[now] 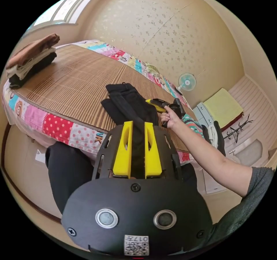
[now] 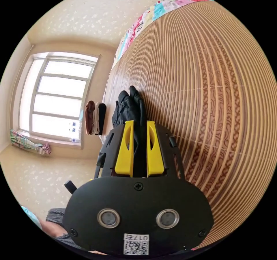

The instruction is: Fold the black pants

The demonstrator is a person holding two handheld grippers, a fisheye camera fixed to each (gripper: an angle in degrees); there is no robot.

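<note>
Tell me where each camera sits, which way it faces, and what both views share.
Left gripper view: rides behind the left tongs, facing across the bed mat; the person's arm and the right tongs show.
Right gripper view: rides behind the right tongs, low along the mat, facing the window.
Shared: black pants, folded clothes pile.

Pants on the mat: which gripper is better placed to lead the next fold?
Probably either: left gripper and right gripper both look shut on the pants, which lie bunched on the mat.
</note>
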